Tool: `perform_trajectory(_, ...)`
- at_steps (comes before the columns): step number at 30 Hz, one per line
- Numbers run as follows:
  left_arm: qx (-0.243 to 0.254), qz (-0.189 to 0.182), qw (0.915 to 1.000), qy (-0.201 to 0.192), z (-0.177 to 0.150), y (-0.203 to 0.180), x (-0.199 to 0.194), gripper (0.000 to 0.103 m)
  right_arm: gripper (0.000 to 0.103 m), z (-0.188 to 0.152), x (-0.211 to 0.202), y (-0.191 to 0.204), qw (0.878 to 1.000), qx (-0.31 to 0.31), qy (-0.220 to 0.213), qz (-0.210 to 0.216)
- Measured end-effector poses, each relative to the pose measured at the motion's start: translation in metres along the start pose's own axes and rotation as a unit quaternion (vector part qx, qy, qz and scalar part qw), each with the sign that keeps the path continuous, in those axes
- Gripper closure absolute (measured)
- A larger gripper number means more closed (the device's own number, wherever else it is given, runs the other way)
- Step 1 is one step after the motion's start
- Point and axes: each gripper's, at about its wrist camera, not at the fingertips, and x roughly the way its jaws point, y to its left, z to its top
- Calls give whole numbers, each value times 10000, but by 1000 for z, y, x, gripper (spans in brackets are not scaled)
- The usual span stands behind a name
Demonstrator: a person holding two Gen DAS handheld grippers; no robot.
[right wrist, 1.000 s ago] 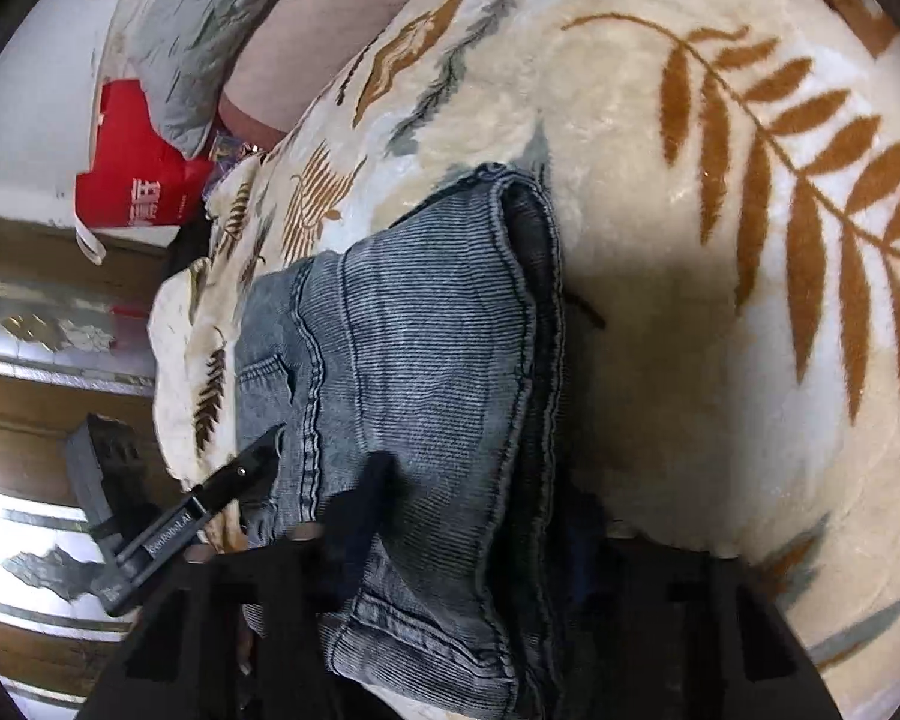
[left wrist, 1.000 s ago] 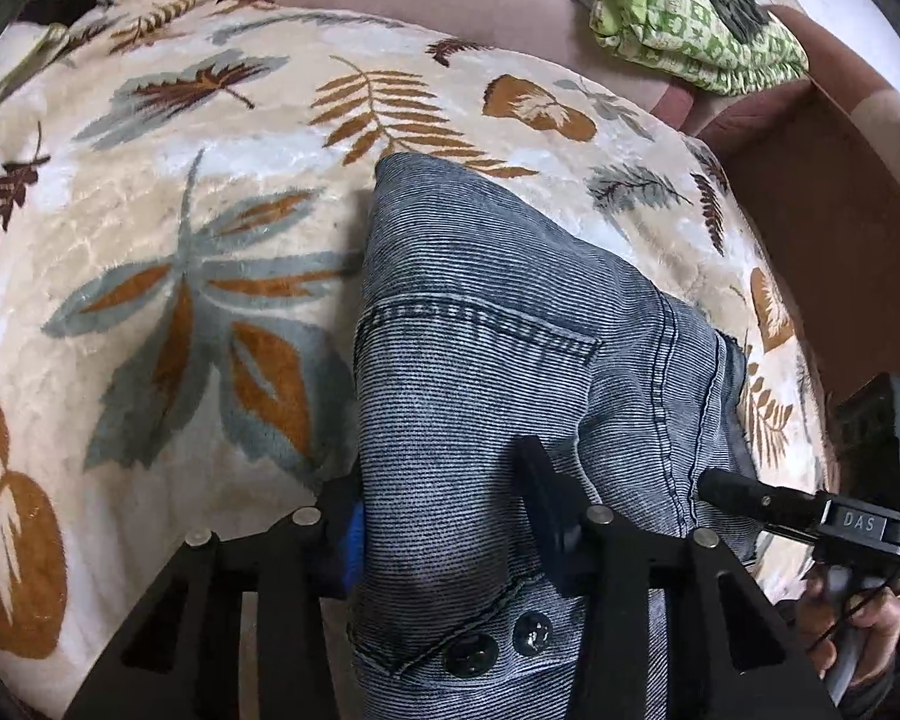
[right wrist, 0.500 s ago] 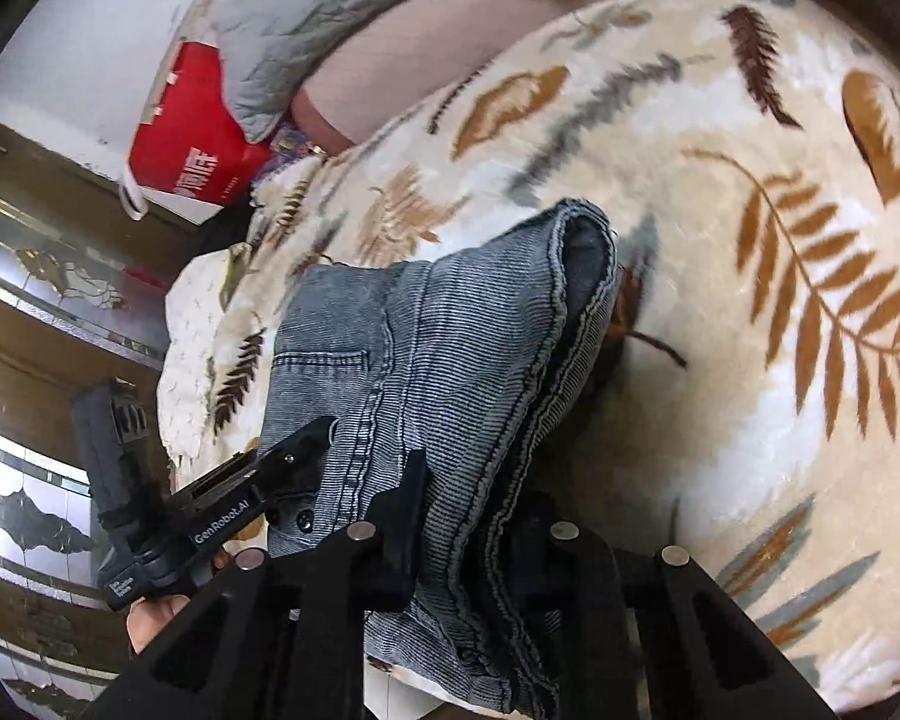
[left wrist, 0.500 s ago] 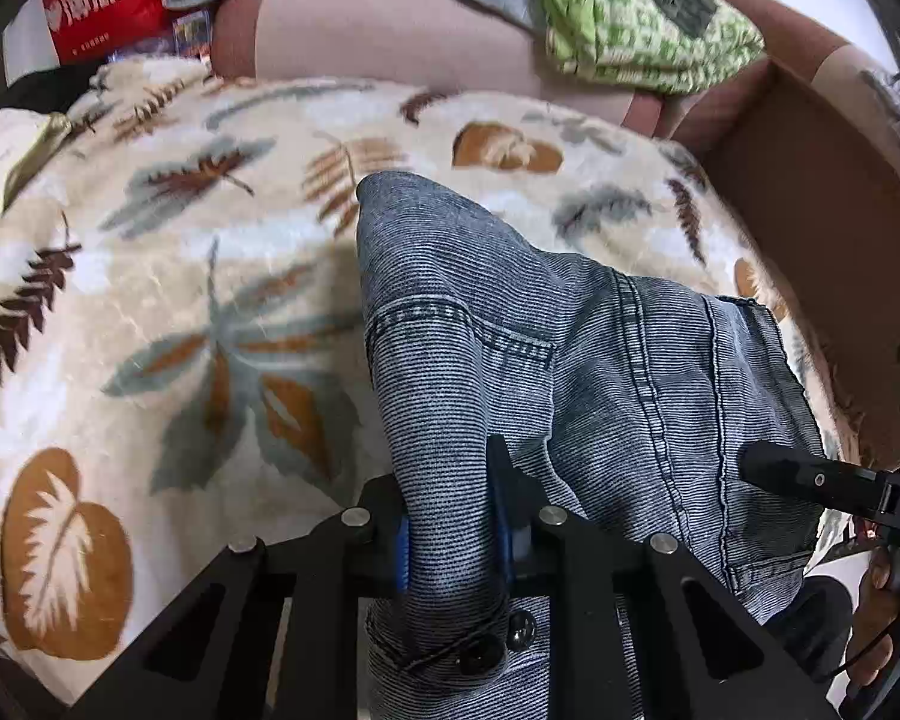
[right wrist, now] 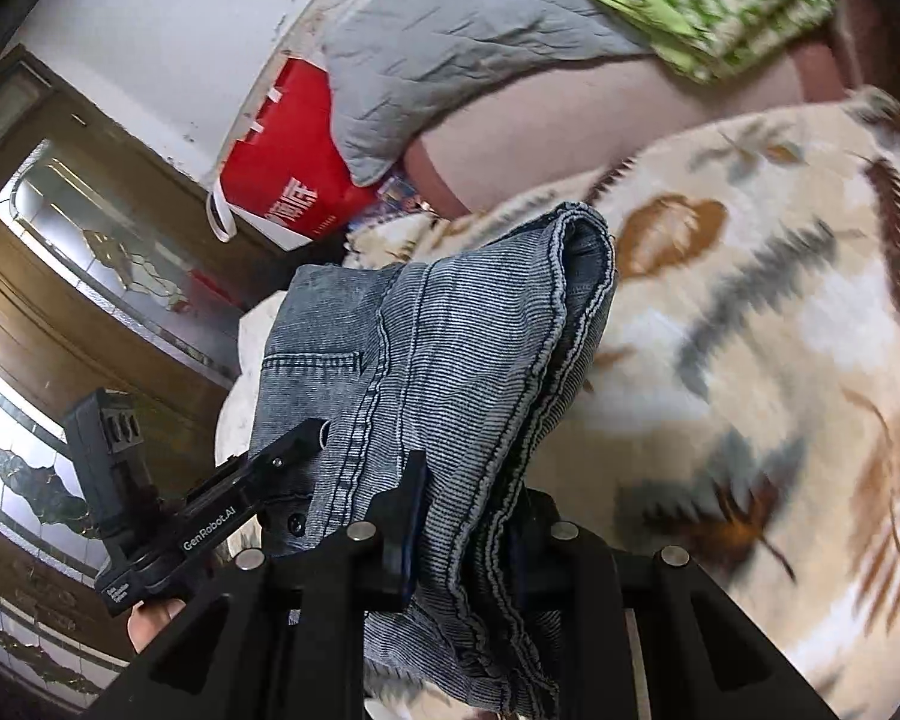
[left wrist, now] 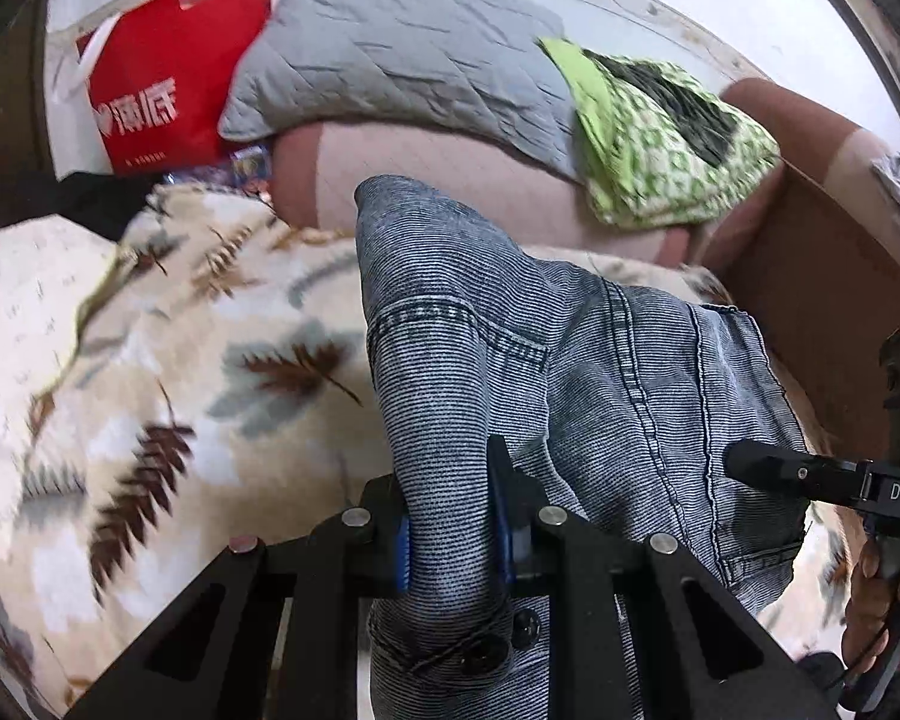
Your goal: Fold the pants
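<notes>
Left gripper: my jaws have just been closing and now pinch a bunched fold at the buttoned waist end of the folded blue-grey ribbed denim pants; cloth fills the gap between the pads.

Right gripper: my jaws have likewise just been closing and now clamp the stacked hem-and-seam edge of the same pants, several layers thick between the pads.

Pants, position: held by both grippers at their near edge, the far part drooping away from me toward the cream plush blanket printed with brown and grey leaves. I cannot tell whether the far fold touches it.

Pants, long axis: from the left wrist view it runs away from my grippers toward the back of the sofa; the short near edge spans from one gripper to the other.

Gripper to gripper: the right one shows at the right edge of the left wrist view, the left one at the lower left of the right wrist view; they stand near each other on the same edge.

Nearer hand: neither, in my judgement; each holds its own corner.

Coming move, judged: carry the near edge forward along the long axis, over the drooping far part, keeping both corners level.

Beyond: grey quilted pillow, green patterned cloth, red paper bag.
</notes>
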Motion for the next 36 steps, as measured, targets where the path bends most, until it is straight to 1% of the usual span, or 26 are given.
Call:
perform_trajectory(4,-96,66,9998,140,5,14,29,81,80,15,32,-5,10000,34,56,-2)
perform_trajectory(7,-152,92,9989,424,-11,19,63,80,80,12,56,-26,9996,143,217,-145)
perform_trajectory(9,-172,170,9967,769,-27,21,96,76,79,5,74,-47,9984,333,397,-245)
perform_trajectory(10,-145,261,9940,1049,-38,22,117,75,78,0,87,-61,9966,511,541,-353)
perform_trajectory(11,-130,425,9925,1141,-45,24,129,66,72,-5,98,-71,9945,553,699,-551)
perform_trajectory(12,-130,547,9926,1074,-49,26,132,47,68,-11,110,-81,9901,558,903,-919)
perform_trajectory(13,-182,695,9928,957,-51,29,128,34,54,-15,116,-89,9861,590,960,-1224)
perform_trajectory(14,-255,698,9927,952,-50,32,122,29,51,-18,113,-92,9868,644,873,-1205)
perform_trajectory(15,-379,574,9929,973,-50,36,112,28,48,-19,105,-90,9878,653,774,-1180)
perform_trajectory(16,-495,483,9932,939,-50,39,99,28,45,-18,96,-83,9872,529,641,-1362)
perform_trajectory(17,-544,491,9935,868,-49,41,87,28,45,-18,86,-74,9861,359,484,-1546)
perform_trajectory(18,-534,489,9944,771,-49,42,74,27,45,-18,74,-62,9864,176,324,-1600)
perform_trajectory(19,-503,491,9955,637,-52,42,63,25,44,-20,64,-50,9889,61,195,-1474)
perform_trajectory(20,-461,611,9960,471,-56,41,51,22,42,-23,56,-40,9907,-5,102,-1359)
perform_trajectory(21,-419,733,9954,444,-60,39,48,19,41,-28,50,-31,9924,-103,15,-1226)
perform_trajectory(22,-369,800,9949,486,-64,36,49,19,36,-37,47,-23,9937,-205,-31,-1103)
perform_trajectory(24,-152,917,9921,841,-77,32,70,19,34,-55,56,-24,9922,-261,82,-1219)
perform_trajectory(25,-53,1044,9887,1076,-85,30,83,19,33,-66,71,-34,9886,-221,369,-1440)
perform_trajectory(26,-40,1140,9874,1102,-91,29,90,18,33,-76,89,-47,9831,-133,767,-1654)
perform_trajectory(27,-82,1166,9882,990,-91,29,89,17,33,-80,93,-52,9838,-154,745,-1623)
perform_trajectory(28,-98,1200,9884,926,-90,29,84,17,33,-78,88,-47,9842,-277,605,-1643)
perform_trajectory(30,-69,1205,9885,912,-86,27,81,17,33,-69,82,-38,9813,-235,712,-1774)
perform_trajectory(31,-53,1203,9884,928,-84,26,80,17,33,-61,76,-31,9820,-331,625,-1752)
perform_trajectory(33,-67,1181,9885,941,-84,26,82,17,32,-39,67,-13,9801,-603,341,-1858)
perform_trajectory(34,-73,1188,9884,945,-85,26,84,17,28,-28,66,-7,9799,-634,262,-1875)
perform_trajectory(36,-71,1175,9889,905,-90,26,83,17,27,-2,71,2,9795,-670,117,-1895)
